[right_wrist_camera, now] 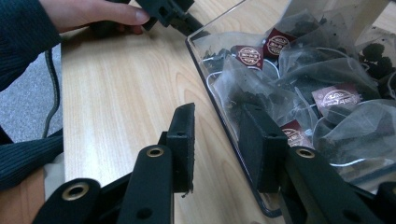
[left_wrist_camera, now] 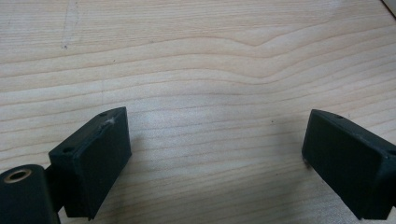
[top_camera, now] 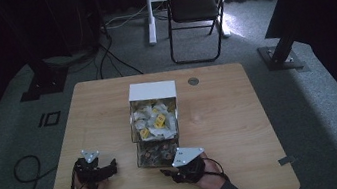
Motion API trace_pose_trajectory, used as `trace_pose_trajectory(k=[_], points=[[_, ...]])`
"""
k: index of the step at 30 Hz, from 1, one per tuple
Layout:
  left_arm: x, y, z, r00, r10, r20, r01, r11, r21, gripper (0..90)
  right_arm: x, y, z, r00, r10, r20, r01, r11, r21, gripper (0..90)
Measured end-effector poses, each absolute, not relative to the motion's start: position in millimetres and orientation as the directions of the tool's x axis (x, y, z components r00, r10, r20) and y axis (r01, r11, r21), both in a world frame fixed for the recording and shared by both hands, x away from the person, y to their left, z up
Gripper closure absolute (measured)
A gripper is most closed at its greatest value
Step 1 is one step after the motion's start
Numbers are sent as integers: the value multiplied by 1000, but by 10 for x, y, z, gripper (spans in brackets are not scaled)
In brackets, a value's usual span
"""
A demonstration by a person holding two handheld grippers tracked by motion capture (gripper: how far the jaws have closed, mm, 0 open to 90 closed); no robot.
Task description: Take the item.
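A clear plastic box stands mid-table, with a white panel at its far end. Its far compartment holds yellow and white sachets; the near one holds dark tea bags with maroon tags. My right gripper is at the box's near corner, open. Its jaws straddle the clear side wall, one outside over the wood, one on the tea-bag side. In the high view the right gripper sits just below the box. My left gripper is open wide over bare wood, left of the box.
The wooden table has a round grommet near its far edge. A folding chair and stand bases sit on the carpet beyond. A cable loops on the floor at left. The person's other hand holds the left gripper.
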State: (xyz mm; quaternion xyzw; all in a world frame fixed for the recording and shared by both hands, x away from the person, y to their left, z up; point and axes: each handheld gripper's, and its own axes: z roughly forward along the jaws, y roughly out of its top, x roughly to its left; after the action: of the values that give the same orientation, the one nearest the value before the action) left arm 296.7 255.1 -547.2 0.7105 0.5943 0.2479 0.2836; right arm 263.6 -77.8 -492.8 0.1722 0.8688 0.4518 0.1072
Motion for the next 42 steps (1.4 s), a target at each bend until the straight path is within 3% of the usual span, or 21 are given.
trace_pose_trajectory(k=[11,22,32,42], points=[[2967,2551,-5472,171,985,15,704,-133,698,84,2566,-808,-4824,-913,405,-59,168,502,848,690],[2967,2549,-5471,168,986,15,704,-131,698,84,2671,-644,-4783,-880,467,-85,184,501,846,616],[2967,2549,-5472,168,986,15,704,-131,698,84,2716,-619,-4784,-868,492,-75,209,497,842,867],[2967,2549,-5471,168,986,15,704,-131,698,84,2711,-667,-4731,-864,501,-58,212,464,860,900]])
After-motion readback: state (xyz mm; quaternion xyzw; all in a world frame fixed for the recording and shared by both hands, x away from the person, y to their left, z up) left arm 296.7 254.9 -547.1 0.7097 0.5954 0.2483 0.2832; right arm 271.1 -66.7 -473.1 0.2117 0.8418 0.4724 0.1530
